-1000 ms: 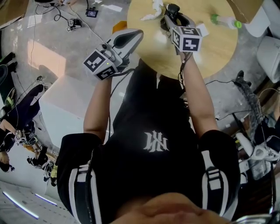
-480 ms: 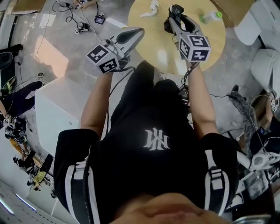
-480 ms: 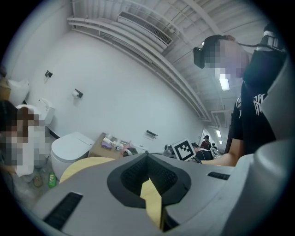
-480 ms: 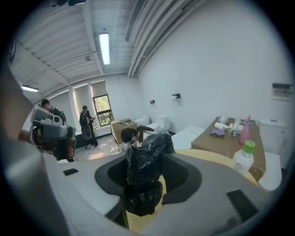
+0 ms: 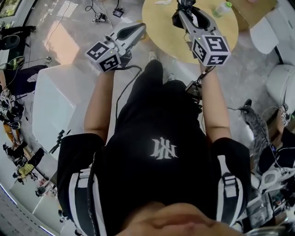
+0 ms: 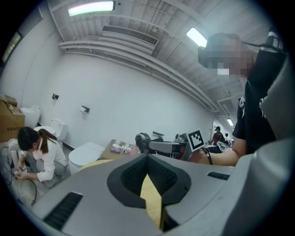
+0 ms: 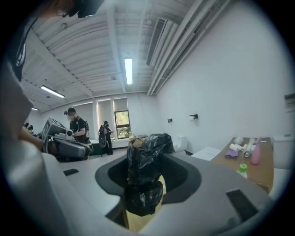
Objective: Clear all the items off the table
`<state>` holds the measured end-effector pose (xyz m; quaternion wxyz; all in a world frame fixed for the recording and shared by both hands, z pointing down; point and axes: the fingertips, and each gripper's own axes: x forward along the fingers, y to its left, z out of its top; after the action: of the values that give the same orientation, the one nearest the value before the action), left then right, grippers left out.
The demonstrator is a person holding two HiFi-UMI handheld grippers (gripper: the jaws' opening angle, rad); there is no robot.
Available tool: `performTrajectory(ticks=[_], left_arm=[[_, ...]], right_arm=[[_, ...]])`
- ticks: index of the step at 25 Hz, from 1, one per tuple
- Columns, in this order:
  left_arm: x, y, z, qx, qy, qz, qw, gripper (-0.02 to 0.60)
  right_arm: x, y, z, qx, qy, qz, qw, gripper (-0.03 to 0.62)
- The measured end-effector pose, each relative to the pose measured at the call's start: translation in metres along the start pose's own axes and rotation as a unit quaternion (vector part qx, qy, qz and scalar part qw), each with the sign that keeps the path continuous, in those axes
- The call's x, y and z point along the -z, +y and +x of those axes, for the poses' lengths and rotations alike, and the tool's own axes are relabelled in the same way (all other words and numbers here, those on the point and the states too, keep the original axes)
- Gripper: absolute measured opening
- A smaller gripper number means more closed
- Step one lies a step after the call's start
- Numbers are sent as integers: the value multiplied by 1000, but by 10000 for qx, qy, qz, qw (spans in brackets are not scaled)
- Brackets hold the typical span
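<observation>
At the top of the head view stands a round wooden table (image 5: 161,20). My right gripper (image 5: 183,13) reaches over it, shut on a crumpled black plastic bag (image 5: 177,20). In the right gripper view the bag (image 7: 146,161) bulges up between the jaws of the right gripper (image 7: 145,186). A clear bottle with a green cap (image 5: 222,8) lies on the table's far right, and a white crumpled item (image 5: 162,2) lies at its far edge. My left gripper (image 5: 139,28) hovers just off the table's left rim, jaws together and nothing in them; it appears again in its own view (image 6: 150,184).
White toilet-like fixtures (image 5: 266,33) and a cardboard box (image 5: 253,9) stand right of the table. A white platform (image 5: 50,110) lies on the floor at left, with cables beyond it. A person crouches by the wall (image 6: 34,156). A side table holds bottles (image 7: 255,156).
The table has slid toward the top of the head view as the person draws back from it. Both grippers keep their pose, and the black bag stays in the right one.
</observation>
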<state>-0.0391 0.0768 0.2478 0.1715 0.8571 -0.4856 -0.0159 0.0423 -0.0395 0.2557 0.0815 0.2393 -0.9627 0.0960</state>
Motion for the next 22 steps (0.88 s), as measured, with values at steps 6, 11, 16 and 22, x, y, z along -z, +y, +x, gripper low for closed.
performTrajectory(ticks=[6,11,16,22], left_arm=[[6,-14,-49,-515,-143,-20,9986,12],[1,41,-148,-1017,-220,-254,9942,12],[20,102,-205,-1375,-269,-535,9887,12],[95,145,-187,-1270,-146,-801,9886,12]], right_arm=[[9,67,5,-738,106,-55,9972,170],[5,174,76,-1373,280,-144,9900,170],[22,234,139,-1613,342,-251,9860,170],[106,237,180,-1490,611,-181,9868,170]])
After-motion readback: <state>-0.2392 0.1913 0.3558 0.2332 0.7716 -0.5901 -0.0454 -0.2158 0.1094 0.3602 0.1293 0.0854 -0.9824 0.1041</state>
